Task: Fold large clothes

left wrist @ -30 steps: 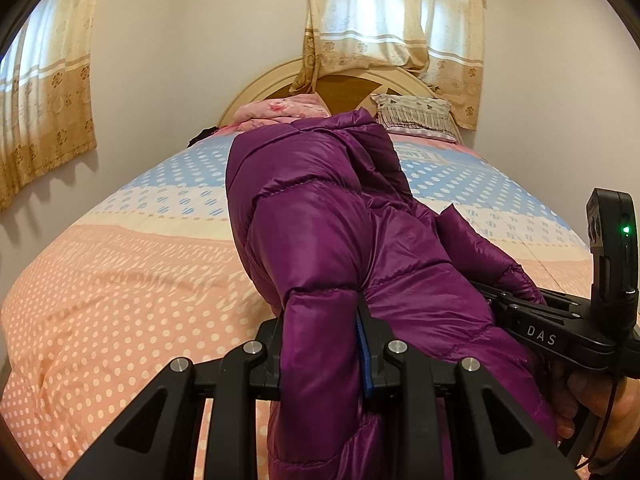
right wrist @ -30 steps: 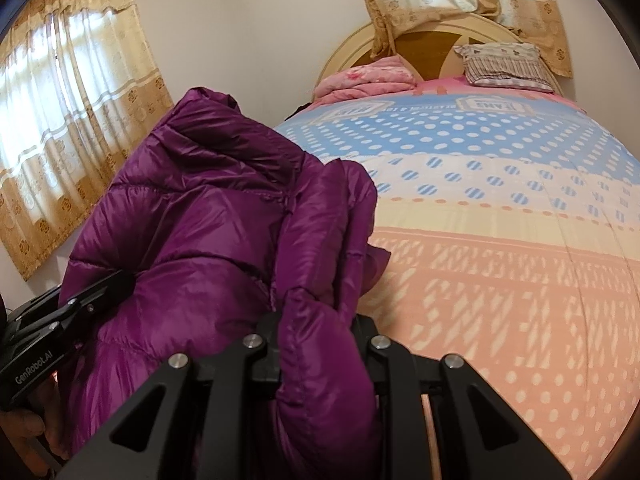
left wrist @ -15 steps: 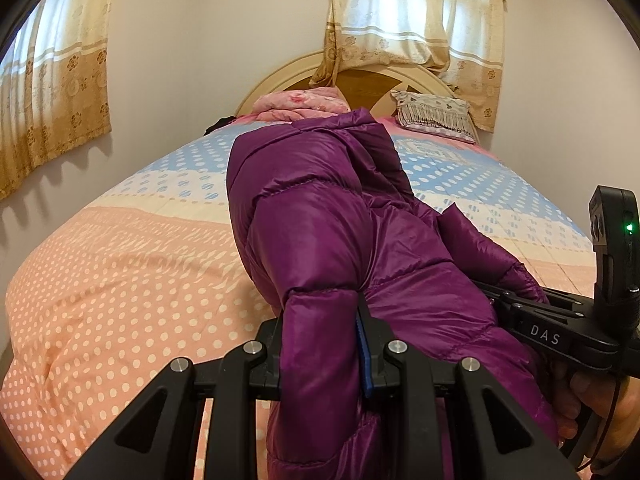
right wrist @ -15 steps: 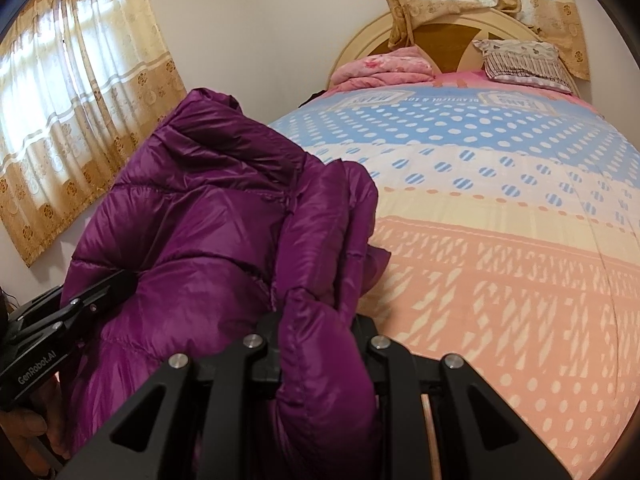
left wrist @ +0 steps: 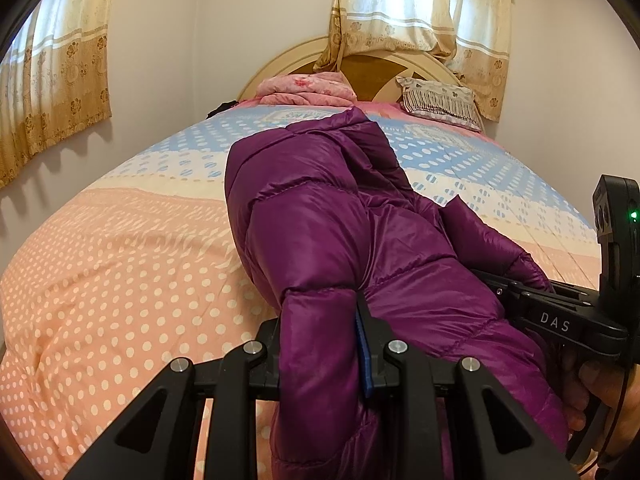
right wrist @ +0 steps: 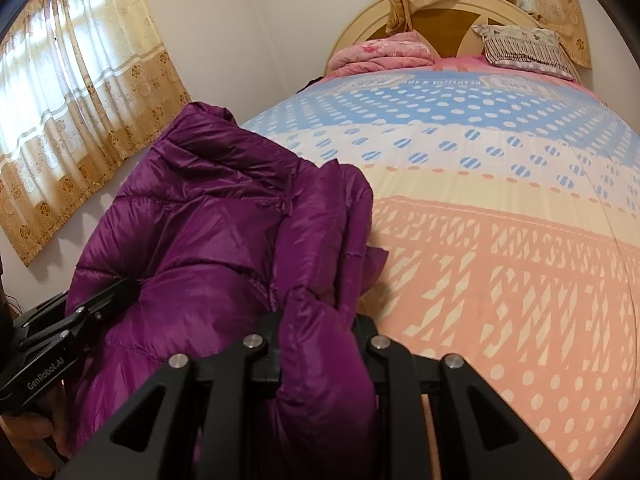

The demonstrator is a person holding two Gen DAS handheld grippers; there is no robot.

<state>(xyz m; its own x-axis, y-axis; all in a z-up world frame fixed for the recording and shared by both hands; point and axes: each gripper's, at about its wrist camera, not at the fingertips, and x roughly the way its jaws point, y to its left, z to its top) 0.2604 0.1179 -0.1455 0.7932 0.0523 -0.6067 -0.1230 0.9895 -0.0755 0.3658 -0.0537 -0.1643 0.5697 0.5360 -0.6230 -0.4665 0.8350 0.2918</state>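
Note:
A shiny purple puffer jacket [left wrist: 332, 224] hangs bunched between both grippers above the foot of the bed [left wrist: 120, 264]. My left gripper [left wrist: 320, 344] is shut on a thick padded edge of it, the fabric squeezed between the pads. In the right wrist view my right gripper [right wrist: 320, 344] is shut on another padded edge of the jacket [right wrist: 208, 232]. The right gripper also shows at the right of the left wrist view [left wrist: 560, 316], with a hand under it. The left gripper's body [right wrist: 56, 344] shows at the lower left of the right wrist view.
The bed has a dotted cover, pink-orange near me, cream and blue farther off. A folded pink quilt [left wrist: 308, 90] and a patterned pillow [left wrist: 440, 100] lie at the round wooden headboard [left wrist: 368, 68]. Curtained windows [right wrist: 80, 92] and white walls flank the bed.
Both grippers with the jacket have shifted a little and sunk slightly; the headboard and curtains sit higher and more to the right in both views. Both grips are unchanged.

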